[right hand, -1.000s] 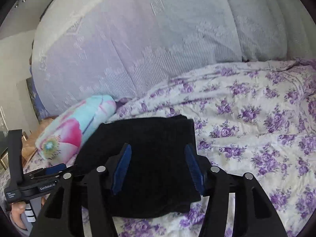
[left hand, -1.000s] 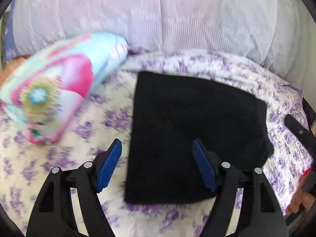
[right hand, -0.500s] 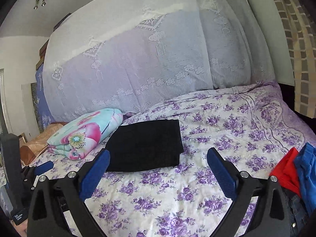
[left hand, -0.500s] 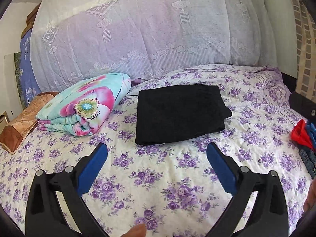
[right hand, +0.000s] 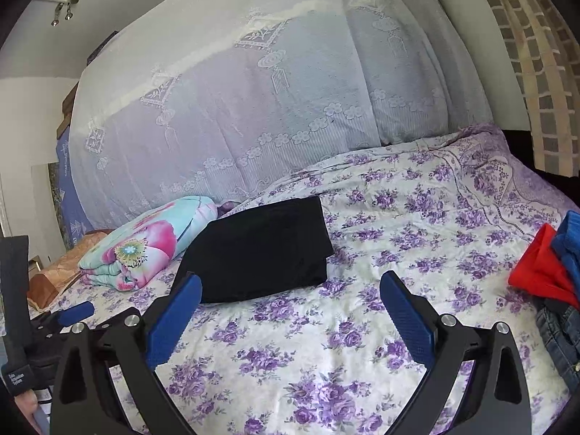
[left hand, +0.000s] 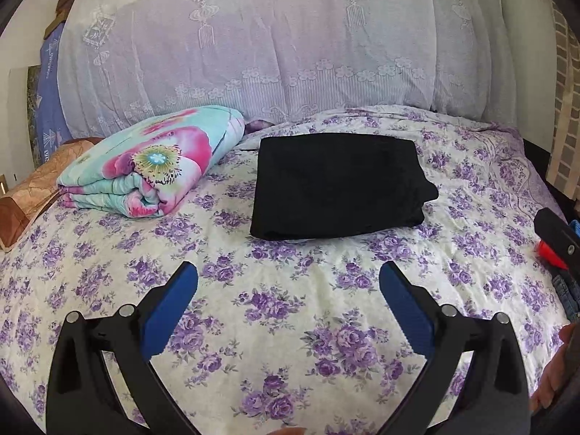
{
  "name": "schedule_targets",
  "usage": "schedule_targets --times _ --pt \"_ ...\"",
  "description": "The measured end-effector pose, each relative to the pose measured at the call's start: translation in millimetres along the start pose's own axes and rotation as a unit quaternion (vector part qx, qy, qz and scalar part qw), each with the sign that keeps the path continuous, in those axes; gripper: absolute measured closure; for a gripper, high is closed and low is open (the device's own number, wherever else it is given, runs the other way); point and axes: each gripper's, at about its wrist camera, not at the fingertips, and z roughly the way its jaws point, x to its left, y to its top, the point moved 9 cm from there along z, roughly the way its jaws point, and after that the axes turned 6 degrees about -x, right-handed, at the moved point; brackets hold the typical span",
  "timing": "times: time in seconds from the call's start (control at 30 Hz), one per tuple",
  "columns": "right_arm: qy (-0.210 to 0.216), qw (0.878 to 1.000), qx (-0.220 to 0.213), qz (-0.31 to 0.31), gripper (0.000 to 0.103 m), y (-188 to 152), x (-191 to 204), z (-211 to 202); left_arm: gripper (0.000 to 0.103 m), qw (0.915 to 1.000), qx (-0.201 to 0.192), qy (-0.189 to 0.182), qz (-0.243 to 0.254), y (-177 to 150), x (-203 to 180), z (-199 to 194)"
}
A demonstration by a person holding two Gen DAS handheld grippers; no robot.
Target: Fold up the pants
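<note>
Black pants (left hand: 337,186) lie folded in a neat rectangle on the purple-flowered bed sheet (left hand: 290,308); they also show in the right wrist view (right hand: 261,250). My left gripper (left hand: 288,282) is open and empty, held back from the pants above the sheet. My right gripper (right hand: 290,291) is open and empty, also back from the pants. The left gripper's blue fingertip (right hand: 76,313) shows at the left edge of the right wrist view.
A folded floral blanket (left hand: 145,166) lies left of the pants, with a brown cushion (left hand: 32,188) beyond it. A lace-covered pile of bedding (left hand: 275,54) rises behind. Red, blue and denim clothes (right hand: 551,272) lie at the right edge.
Both grippers opened wide and pulled back and up from the folded pants, which stay flat on the bed.
</note>
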Motion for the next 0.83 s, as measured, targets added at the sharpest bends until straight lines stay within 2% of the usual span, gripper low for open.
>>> schedule_targets --times 0.2,0.37,0.47,0.83 --pt "0.011 0.999 0.015 -0.035 0.004 -10 19 0 0.005 0.9998 0.0 -0.013 -0.012 -2 1 -8" --pt "0.016 0.998 0.009 -0.059 0.004 -10 29 -5 0.005 0.9997 -0.011 -0.02 -0.008 0 -3 -16" --pt "0.018 0.998 0.011 -0.056 0.004 -10 29 -6 0.005 0.9998 -0.016 -0.006 0.004 -1 -3 -18" --pt "0.019 0.998 0.014 -0.05 0.004 -11 28 -6 0.005 1.0 -0.005 -0.004 0.003 -5 -3 -14"
